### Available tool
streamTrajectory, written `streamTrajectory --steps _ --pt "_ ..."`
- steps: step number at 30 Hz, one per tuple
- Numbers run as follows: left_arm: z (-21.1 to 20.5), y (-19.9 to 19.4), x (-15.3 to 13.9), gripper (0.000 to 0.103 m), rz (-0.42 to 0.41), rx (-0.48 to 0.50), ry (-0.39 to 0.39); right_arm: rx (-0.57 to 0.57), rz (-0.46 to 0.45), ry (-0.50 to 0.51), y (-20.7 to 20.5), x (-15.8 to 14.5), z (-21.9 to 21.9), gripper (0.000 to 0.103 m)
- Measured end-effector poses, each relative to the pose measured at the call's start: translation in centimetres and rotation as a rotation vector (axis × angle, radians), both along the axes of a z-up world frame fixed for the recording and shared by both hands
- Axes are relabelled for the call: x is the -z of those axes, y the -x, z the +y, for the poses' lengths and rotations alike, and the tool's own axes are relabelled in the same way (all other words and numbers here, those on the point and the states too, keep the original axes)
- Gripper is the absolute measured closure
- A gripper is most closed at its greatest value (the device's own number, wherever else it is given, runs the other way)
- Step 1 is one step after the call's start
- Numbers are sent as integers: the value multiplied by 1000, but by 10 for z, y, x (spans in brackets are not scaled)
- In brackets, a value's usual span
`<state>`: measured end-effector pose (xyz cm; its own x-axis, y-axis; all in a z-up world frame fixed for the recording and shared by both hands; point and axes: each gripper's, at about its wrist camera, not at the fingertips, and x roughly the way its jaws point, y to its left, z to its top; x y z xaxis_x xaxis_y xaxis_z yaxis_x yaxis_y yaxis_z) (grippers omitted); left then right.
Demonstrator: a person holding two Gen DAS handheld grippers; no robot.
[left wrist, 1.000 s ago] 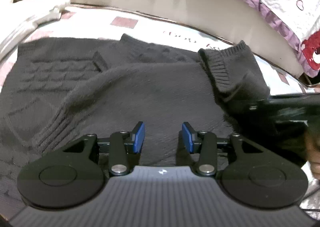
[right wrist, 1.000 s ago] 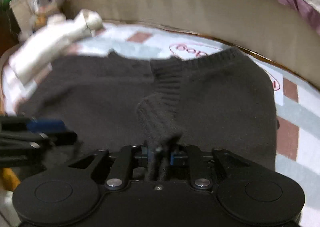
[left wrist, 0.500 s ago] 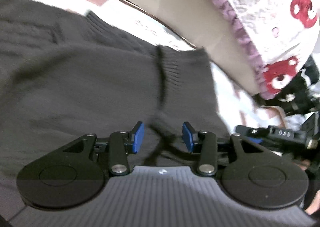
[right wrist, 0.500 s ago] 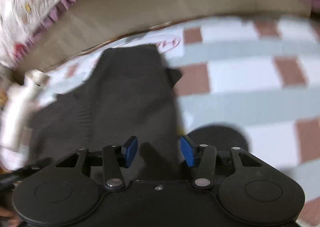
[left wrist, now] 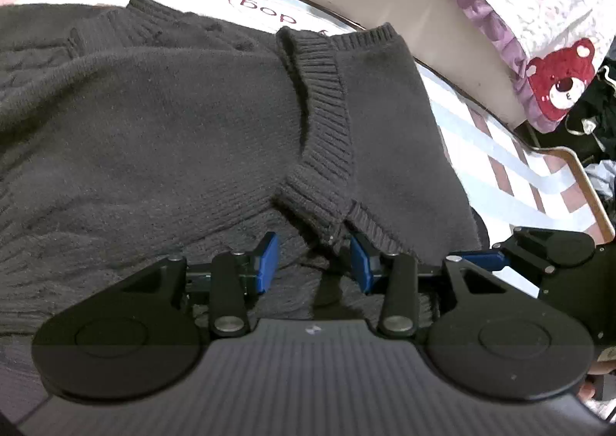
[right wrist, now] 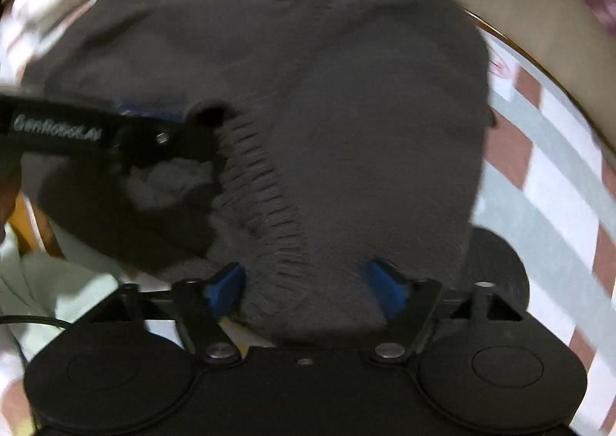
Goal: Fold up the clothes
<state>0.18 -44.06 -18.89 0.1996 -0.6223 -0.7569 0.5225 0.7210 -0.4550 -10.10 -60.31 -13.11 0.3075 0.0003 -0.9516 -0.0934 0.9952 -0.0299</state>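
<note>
Sweater [left wrist: 173, 136]: dark knit, fills frame centre | left claw [left wrist: 313, 263]: narrow, unclamped over ribbed cuff [left wrist: 323, 151] | right claw [right wrist: 304, 288]: just opened wide, sweater between, ungripped

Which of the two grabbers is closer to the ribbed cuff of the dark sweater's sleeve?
Left. The left gripper has the ribbed cuff reaching down between its open fingers. The right gripper hovers open beside it, over the sweater's edge.
</note>
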Motion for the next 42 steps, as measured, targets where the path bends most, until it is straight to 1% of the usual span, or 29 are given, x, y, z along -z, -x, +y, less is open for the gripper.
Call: streamTrajectory --steps 2,4,6,8,9,10,12,14,15,16,17,18,20,22,23,25,26,27,30,32,33,35,36,37,39,40,42 --pt "5 4 -10 63 -23 -5 -27 -17 1 8 0 0 2 15" --pt "14 10 -25 62 -54 -11 -43 -1 -15 -23 1 -4 -3 15" --pt "26 11 -41 60 -101 -17 -93 34 -64 -104 4 -15 -15 16" --pt "47 7 -56 57 -163 -51 -167 59 -157 -231 11 -32 -29 20" --pt "63 3 -63 55 -191 -80 -200 63 -216 -305 16 -42 -35 20" --pt "82 -4 -65 53 -200 -116 -233 66 -275 -378 21 -51 -41 20" --pt "121 -17 -70 51 -216 -188 -299 88 -367 -491 27 -63 -51 20" --pt "160 -33 -67 52 -195 -274 -384 136 -421 -566 26 -69 -59 20" --pt "180 -39 -65 52 -181 -322 -424 163 -434 -586 24 -69 -62 20" --pt "198 -44 -63 52 -162 -364 -446 193 -440 -592 23 -68 -64 20" --pt "214 -47 -61 51 -141 -401 -448 224 -442 -583 20 -67 -62 20" --pt "229 -51 -57 49 -114 -442 -429 257 -443 -567 14 -66 -60 20" --pt "247 -58 -48 48 -69 -521 -381 316 -449 -549 1 -63 -52 22" --pt "262 -64 -37 48 -29 -611 -333 324 -479 -599 -12 -70 -35 23" --pt "268 -66 -31 48 10 -655 -305 320 -496 -630 -21 -73 -25 24" --pt "282 -68 -19 48 131 -710 -202 306 -515 -664 -41 -70 4 31" --pt "285 -66 -16 48 157 -718 -182 293 -515 -658 -51 -64 22 38" --pt "289 -63 -13 48 182 -726 -165 275 -511 -639 -61 -56 41 42" --pt "284 -54 -12 47 119 -713 -279 213 -424 -540 -86 -20 90 44" --pt "281 -52 -13 44 103 -701 -286 148 -361 -444 -94 1 118 46" --pt "280 -51 -13 41 96 -695 -288 106 -347 -390 -93 7 130 45" --pt "277 -52 -11 37 73 -686 -317 20 -371 -297 -85 8 144 45" --pt "275 -53 -9 37 62 -679 -336 -11 -377 -265 -84 8 149 45" --pt "272 -54 -8 37 60 -659 -349 -31 -374 -247 -85 9 151 45" --pt "267 -58 -1 37 84 -610 -322 -62 -381 -219 -83 12 155 44" --pt "265 -57 -2 37 77 -612 -326 -77 -387 -205 -82 13 156 43" --pt "263 -56 -3 36 54 -621 -350 -80 -388 -208 -85 11 154 43"
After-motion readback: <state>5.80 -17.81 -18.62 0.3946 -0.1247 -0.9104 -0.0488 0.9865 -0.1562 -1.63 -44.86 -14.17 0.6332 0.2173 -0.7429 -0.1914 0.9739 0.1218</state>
